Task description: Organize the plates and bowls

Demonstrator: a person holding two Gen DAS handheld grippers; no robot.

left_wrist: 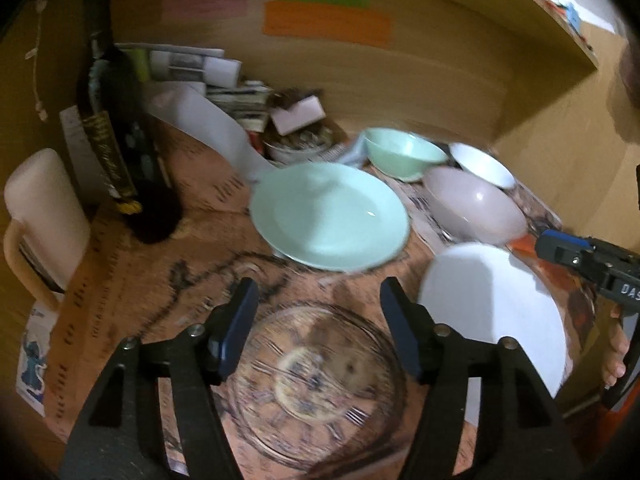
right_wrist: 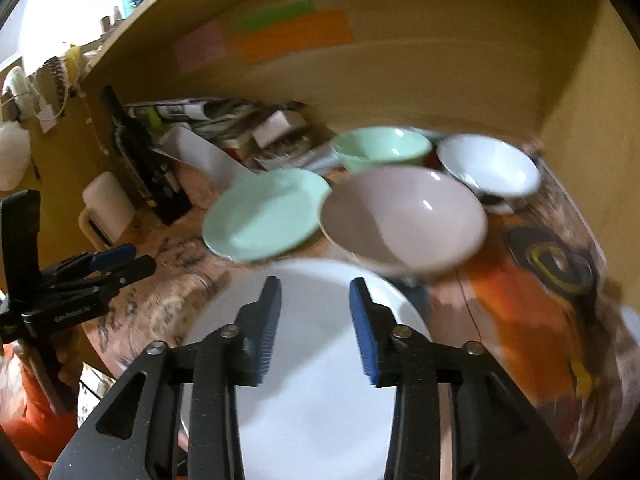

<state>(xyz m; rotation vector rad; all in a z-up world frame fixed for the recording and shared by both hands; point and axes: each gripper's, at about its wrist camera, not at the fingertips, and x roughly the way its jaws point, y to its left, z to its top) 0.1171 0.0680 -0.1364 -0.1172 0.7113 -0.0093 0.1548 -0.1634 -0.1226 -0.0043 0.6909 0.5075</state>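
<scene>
**Both grippers open above the plates on a crowded desk**

The desk (left_wrist: 132,280) sits in a wooden alcove and is covered with a patterned sheet showing a clock face. Nearest on the right lies the white plate (right_wrist: 320,380), the biggest dish, flat on the desk. The right gripper (right_wrist: 316,324) hangs just above it, its blue-padded fingers (right_wrist: 366,332) spread apart and holding nothing; whether they touch the plate cannot be told.

A little farther and to the left lies the green plate (left_wrist: 328,216), with its near right edge close to the white plate. The left gripper (left_wrist: 318,324) hovers over the clock face, near of the green plate, with its fingers (left_wrist: 240,328) wide apart and empty.

Right of the green plate sits the pink bowl (right_wrist: 404,220), its rim right beside the plate. Behind it, toward the back wall, stand the green bowl (right_wrist: 382,148) and, to its right, the white bowl (right_wrist: 490,170), close together.

At far left a dark bottle (left_wrist: 116,120) stands upright, with a pale mug (left_wrist: 40,216) to its left. Papers and boxes (left_wrist: 224,80) are piled against the back wall, under coloured sticky notes (left_wrist: 326,20).
</scene>
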